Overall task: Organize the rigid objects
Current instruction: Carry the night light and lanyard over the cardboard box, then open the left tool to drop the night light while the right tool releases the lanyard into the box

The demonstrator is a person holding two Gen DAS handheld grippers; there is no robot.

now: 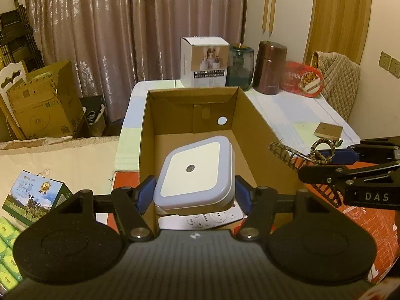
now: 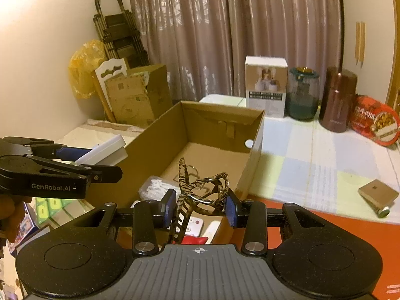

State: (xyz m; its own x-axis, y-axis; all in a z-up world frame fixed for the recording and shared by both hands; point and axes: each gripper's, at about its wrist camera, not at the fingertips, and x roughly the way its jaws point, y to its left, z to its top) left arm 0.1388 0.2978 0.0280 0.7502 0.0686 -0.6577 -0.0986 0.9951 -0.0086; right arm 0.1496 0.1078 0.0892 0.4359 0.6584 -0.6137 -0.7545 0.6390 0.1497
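The white square plastic night light (image 1: 193,172) is pinched in the left gripper (image 1: 193,195) above the open brown cardboard box (image 1: 260,125); the tortoiseshell hair claw clip (image 2: 200,190) is clamped in the right gripper (image 2: 200,206) over the same box; neither is dropped yet. A remote and small white items already lie inside; a tan little box (image 2: 377,192) waits on the checked tablecloth (image 2: 312,165); nothing blocks the opening.

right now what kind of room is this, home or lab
Most likely a lived-in room at home, perhaps a bedroom or storeroom. Long curtains cover the far wall, a table bears household jars and a snack tin, and used cardboard boxes are stacked in the corner.
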